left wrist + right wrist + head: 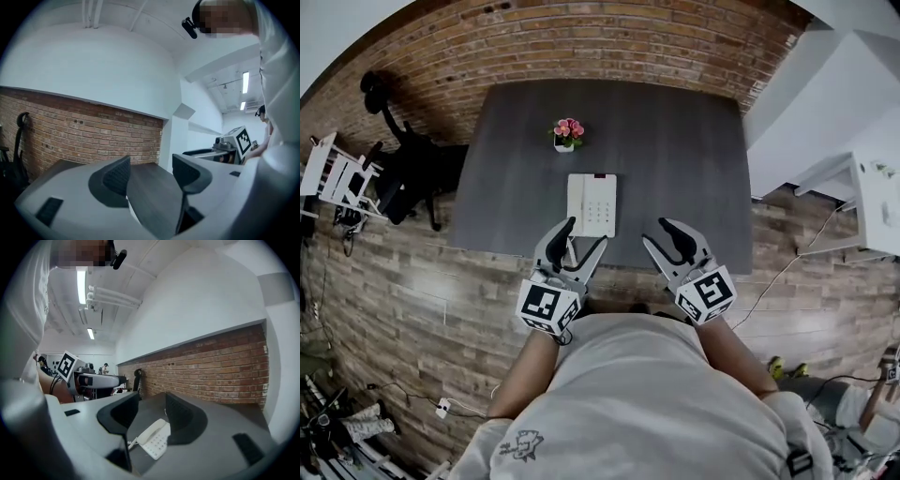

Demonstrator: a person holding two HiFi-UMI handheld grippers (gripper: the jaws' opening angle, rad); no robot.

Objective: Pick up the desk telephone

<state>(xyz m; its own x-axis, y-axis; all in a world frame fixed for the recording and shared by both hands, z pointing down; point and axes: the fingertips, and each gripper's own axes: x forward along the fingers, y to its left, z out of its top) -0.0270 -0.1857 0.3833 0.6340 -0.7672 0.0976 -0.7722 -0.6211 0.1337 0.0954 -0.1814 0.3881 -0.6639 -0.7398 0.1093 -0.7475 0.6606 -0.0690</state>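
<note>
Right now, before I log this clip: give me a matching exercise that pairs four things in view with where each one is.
Things:
1. desk telephone
2. potted flowers
3. office chair
4. right gripper

Places:
A. farther back on the table, beyond the telephone
B. open and empty, just right of the telephone
C. lying flat near the table's front edge
D. on the floor, off the table's left side

Pairs: 1-C, 2-A, 3-D, 4-B.
</note>
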